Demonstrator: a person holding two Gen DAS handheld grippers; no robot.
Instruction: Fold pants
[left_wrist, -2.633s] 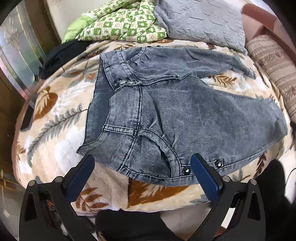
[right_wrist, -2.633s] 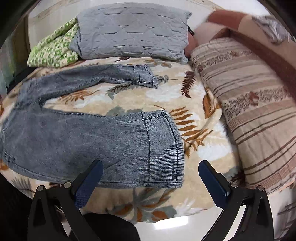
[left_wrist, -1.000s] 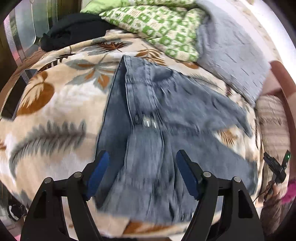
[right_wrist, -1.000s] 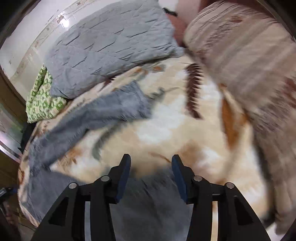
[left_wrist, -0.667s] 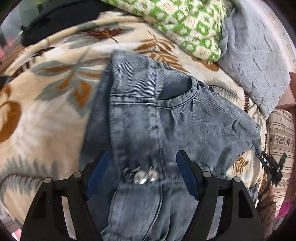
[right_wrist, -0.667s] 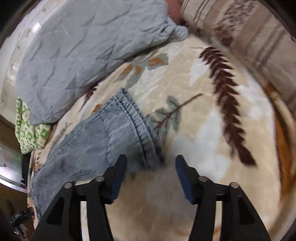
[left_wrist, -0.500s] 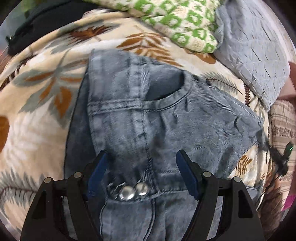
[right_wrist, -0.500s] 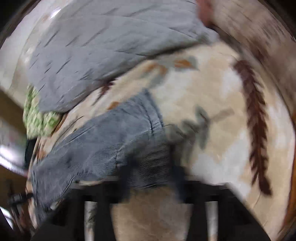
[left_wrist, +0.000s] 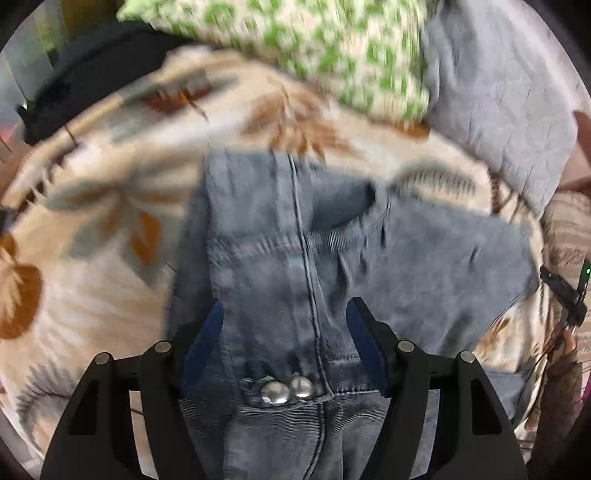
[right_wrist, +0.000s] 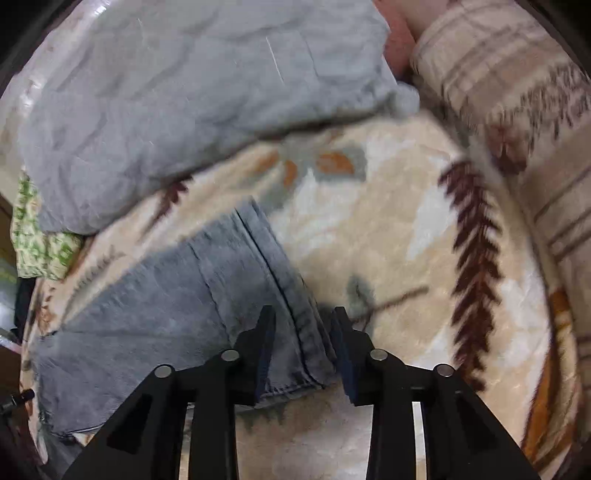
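So the pants are lying spread out on the bed, filling the middle and bottom of the left wrist view, with one leg running across the lower left of the right wrist view. Looks to me like the step here is getting a hold on both ends so one leg can be folded over the other.

Tips for doing it well, just my take: the right gripper should be biting the leg hem deep enough to catch both layers of denim, not just the top one, or the leg is going to open up when lifted. The left gripper should be pinching at the waistband near the two metal buttons, and both ends need to be lifting together so the leg isn't twisting.

Fingers: on the left, they're sitting wide apart, straddling the fly seam in the lower middle of the frame, hovering over or maybe resting on the denim. Not gripping anything. On the right, they're narrowed a good bit with the hem corner sitting between them, but I'm still seeing a gap on each side, so I can't tell if they're actually pinching it. Both views are blurring a bit.
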